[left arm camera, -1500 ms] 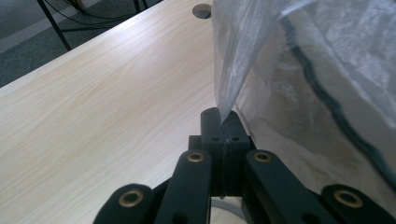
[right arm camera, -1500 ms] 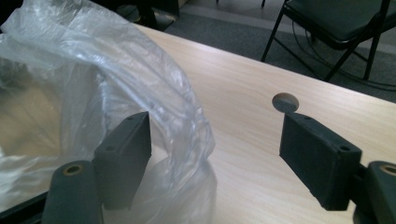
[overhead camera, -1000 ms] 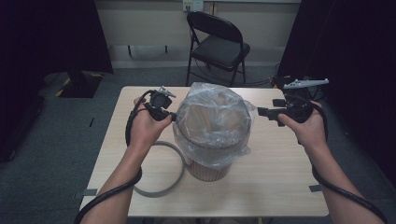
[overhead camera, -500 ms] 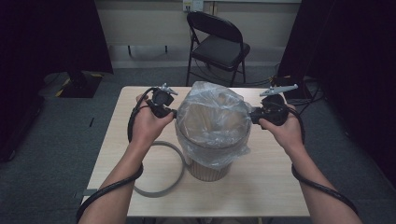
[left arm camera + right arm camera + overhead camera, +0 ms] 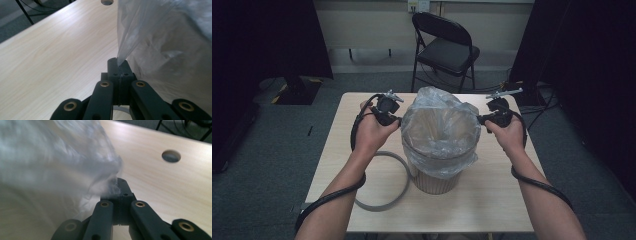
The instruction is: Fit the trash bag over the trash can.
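now the left hand-held gripper (image 5: 119, 65) has its jaws pressed together on a pinch of the clear plastic bag (image 5: 439, 132), the film rising from between the tips in a taut, narrow fold. the right hand-held gripper (image 5: 117, 185) has just been closing, and in the right gripper view its jaws meet on a crumpled bit of the same bag's edge, blurred and whitish there. in the high view the left hand-held gripper (image 5: 393, 119) sits at the bag's left side and the right hand-held gripper (image 5: 482, 120) at its right, each held in a hand, with a dark cable trailing back along each forearm.

the bag is thin, translucent and wrinkled, with pale glints; it billows up above a tan round bin (image 5: 434, 177), lines it and drapes over its rim, so the bin's inner wall shows dimly through the film. the bin stands upright near the middle of the light wooden worktop (image 5: 492, 205). a grey ring (image 5: 399, 192) lies flat on the worktop just left of the bin. beyond the worktop stands a black folding chair (image 5: 447, 50).
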Demonstrator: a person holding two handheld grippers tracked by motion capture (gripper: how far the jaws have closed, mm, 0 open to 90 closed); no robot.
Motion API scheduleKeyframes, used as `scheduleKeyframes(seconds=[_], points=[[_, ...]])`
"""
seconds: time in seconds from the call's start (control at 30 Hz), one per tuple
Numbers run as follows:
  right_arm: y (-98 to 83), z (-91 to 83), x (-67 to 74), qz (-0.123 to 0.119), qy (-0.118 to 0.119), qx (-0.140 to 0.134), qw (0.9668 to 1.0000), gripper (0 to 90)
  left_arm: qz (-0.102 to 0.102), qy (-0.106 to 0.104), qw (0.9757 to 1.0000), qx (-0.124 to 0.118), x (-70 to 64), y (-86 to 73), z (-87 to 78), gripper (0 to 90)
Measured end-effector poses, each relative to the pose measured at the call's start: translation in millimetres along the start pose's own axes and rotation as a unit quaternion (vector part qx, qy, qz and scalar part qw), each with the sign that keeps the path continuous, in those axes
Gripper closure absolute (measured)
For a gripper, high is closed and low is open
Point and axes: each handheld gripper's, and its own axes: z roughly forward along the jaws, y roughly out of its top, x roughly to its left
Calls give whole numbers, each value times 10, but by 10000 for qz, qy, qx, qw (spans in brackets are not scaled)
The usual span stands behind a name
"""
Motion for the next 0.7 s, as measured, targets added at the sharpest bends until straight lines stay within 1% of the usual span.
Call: scheduleKeyframes(seconds=[0.03, 0.07, 0.1, 0.13, 0.17, 0.2, 0.23, 0.27, 0.3, 0.33, 0.4, 0.43, 0.47, 0.5, 0.53, 0.57, 0.6, 0.63, 0.67, 0.7], points=[[-32, 52, 3, 52, 101, 15, 9999, 900, -15, -20, 10000, -9, 11, 3, 26, 900], [-62, 97, 17, 68, 162, 19, 9998, 900, -76, -52, 10000, 30, 21, 3, 55, 900], [-84, 126, 41, 57, 186, 12, 9998, 900, -104, -12, 9999, 99, 29, -3, 90, 900], [-101, 148, 61, 50, 255, 6, 9997, 900, -181, -47, 9998, 94, 36, -13, 126, 900], [-112, 160, 80, 70, 302, 7, 9995, 900, -206, -95, 9997, 82, 48, -23, 147, 900], [-117, 165, 97, 55, 302, -8, 9995, 900, -248, -143, 9996, 81, 48, -36, 169, 900], [-117, 172, 111, 28, 333, 19, 9994, 900, -240, -146, 9995, 134, 47, -50, 193, 900], [-115, 181, 124, 4, 320, 100, 9994, 900, -252, -176, 9995, 120, 48, -63, 212, 900], [-115, 197, 131, -21, 279, 135, 9995, 900, -285, -252, 9993, 62, 49, -67, 223, 900], [-116, 221, 127, -6, 302, 203, 9993, 900, -268, -209, 9994, 44, 48, -66, 218, 900], [-127, 280, 133, -11, 243, 362, 9990, 900, -207, -146, 9997, -68, 41, -54, 186, 900], [-150, 318, 130, -8, 331, 395, 9987, 900, -217, -137, 9996, -142, 36, -55, 171, 900], [-181, 351, 130, 75, 422, 423, 9982, 900, -191, -124, 9996, -179, 42, -62, 163, 900], [-209, 373, 132, 137, 470, 433, 9979, 900, -240, -125, 9994, -227, 50, -74, 160, 900], [-227, 388, 133, 149, 500, 435, 9977, 900, -288, -144, 9992, -230, 64, -87, 162, 900], [-234, 392, 134, 171, 532, 427, 9975, 900, -345, -170, 9991, -195, 78, -99, 170, 900], [-229, 387, 135, 171, 492, 412, 9978, 900, -423, -195, 9988, -118, 86, -113, 186, 900], [-217, 373, 140, 157, 441, 416, 9980, 900, -457, -209, 9987, -7, 100, -129, 209, 900], [-193, 351, 145, 128, 405, 397, 9983, 900, -520, -168, 9983, 202, 109, -152, 244, 900], [-159, 312, 152, 96, 336, 338, 9988, 900, -573, -130, 9977, 336, 125, -192, 285, 900]])
